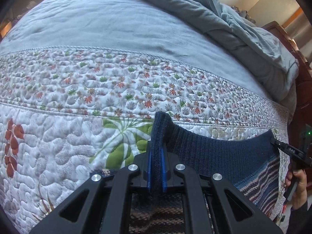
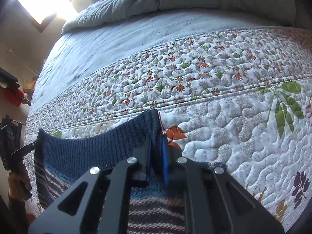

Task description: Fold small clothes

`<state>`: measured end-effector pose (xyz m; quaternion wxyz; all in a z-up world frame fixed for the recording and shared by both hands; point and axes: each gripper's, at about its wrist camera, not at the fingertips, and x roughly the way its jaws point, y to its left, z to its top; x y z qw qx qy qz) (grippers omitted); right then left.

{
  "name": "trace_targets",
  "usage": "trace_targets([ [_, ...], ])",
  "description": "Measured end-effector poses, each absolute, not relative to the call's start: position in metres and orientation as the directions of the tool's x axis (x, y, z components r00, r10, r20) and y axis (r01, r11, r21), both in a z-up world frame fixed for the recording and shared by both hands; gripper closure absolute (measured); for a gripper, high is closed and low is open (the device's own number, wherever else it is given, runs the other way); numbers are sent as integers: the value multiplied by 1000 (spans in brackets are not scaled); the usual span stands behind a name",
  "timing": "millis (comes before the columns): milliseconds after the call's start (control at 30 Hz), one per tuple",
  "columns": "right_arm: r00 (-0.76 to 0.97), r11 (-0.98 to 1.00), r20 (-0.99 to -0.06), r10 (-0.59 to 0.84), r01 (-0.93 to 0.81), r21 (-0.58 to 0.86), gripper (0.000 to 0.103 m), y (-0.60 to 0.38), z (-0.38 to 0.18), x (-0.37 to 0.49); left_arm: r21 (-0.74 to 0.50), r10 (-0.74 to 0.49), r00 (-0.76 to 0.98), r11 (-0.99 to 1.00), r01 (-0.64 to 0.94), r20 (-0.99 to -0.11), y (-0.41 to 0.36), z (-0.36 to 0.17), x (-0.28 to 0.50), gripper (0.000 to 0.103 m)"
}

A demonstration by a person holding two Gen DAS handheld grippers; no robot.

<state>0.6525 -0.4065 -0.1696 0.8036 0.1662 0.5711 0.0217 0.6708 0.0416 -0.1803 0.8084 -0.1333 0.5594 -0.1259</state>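
Here, floral quilt (image 1: 58,156) on bed, grey blanket (image 1: 117,25) beyond, both hand-held grippers (image 1: 156,156) (image 2: 157,156) clamping knit garment (image 1: 214,152).

The dark navy ribbed knit garment with striped woollen body (image 1: 204,148) looks coarse and matt. The white quilted cotton bedspread with floral print (image 1: 58,150) is puckered with stitching; the grey-blue blanket (image 1: 97,23) beyond looks soft, brushed. The left gripper (image 1: 156,167) is matt black plastic with shiny metal rivets and smooth blue pads (image 1: 149,167).
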Motion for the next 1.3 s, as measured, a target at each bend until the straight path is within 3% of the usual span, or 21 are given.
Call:
trace_targets([
  [567,305,936,-924,231,189,297,94,-409,-205,656,-332,-327,288,943,33,-900,37,-219,677,95],
  [667,293,934,-928,229,203,294,91,-411,-210,657,-324,-319,277,946,28,-906,37,-223,677,94],
  [700,284,934,-932,225,210,289,84,-411,-213,657,-319,-314,269,947,25,-910,37,-225,677,92],
  [733,272,937,-939,210,218,273,67,-411,-215,657,-317,-311,269,948,21,-912,38,-226,676,89],
  [800,293,943,-942,164,235,237,52,-414,-208,654,-338,-325,276,941,2,-905,42,-221,674,78],
  [833,320,944,-936,143,239,226,50,-417,-200,651,-339,-322,288,941,-8,-902,46,-217,673,71],
  [900,362,945,-921,144,227,237,51,-421,-184,641,-331,-305,359,943,-13,-882,55,-195,663,66],
  [1033,422,938,-876,233,140,317,57,-420,-150,600,-333,-346,469,936,114,-813,56,-146,619,65],
  [1133,439,925,-845,306,73,373,58,-413,-137,554,-406,-487,481,873,270,-729,48,-125,555,64],
  [1300,431,906,-837,337,93,413,58,-415,-159,492,-374,-442,433,896,238,-786,49,-164,483,66],
])
